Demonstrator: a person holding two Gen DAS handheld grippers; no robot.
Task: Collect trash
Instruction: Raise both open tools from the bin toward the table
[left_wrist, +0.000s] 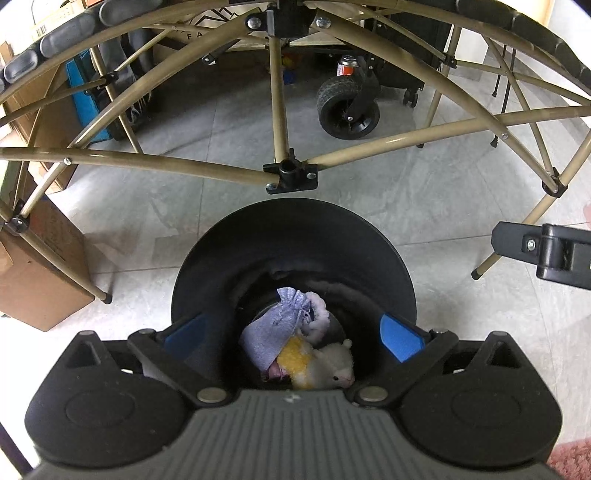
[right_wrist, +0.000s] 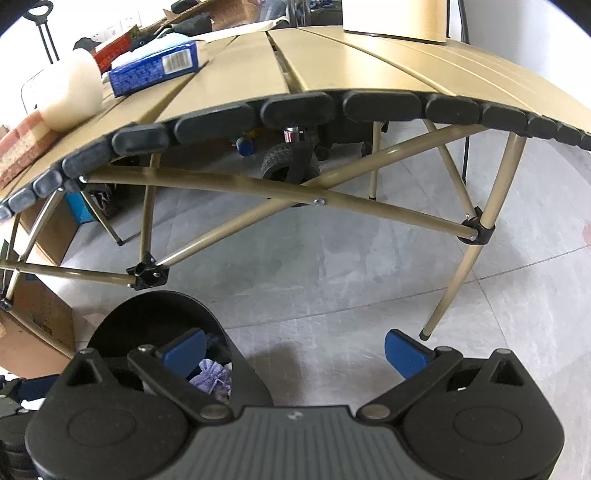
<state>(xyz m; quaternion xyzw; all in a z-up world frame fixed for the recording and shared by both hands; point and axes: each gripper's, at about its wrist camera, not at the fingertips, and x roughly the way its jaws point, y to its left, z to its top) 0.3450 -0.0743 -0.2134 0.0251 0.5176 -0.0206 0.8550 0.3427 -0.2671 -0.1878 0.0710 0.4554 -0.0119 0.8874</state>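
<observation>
On the grey tiled floor (left_wrist: 424, 199) beside the folding table (right_wrist: 332, 70), the black bin (left_wrist: 295, 251) sits straight below the left gripper (left_wrist: 291, 332), fingers spread and empty so the pouch (left_wrist: 273, 332) and plush toy (left_wrist: 325, 365) lie inside, while the right gripper (right_wrist: 295, 350), fingers also spread, holds nothing off to the side.

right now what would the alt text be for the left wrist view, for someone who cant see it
The open left gripper hangs over a black trash bin on a grey tiled floor, with nothing between its blue fingertips. Inside lie a lavender cloth pouch and a small plush lamb. Beyond stand a folding table's tan legs.
</observation>
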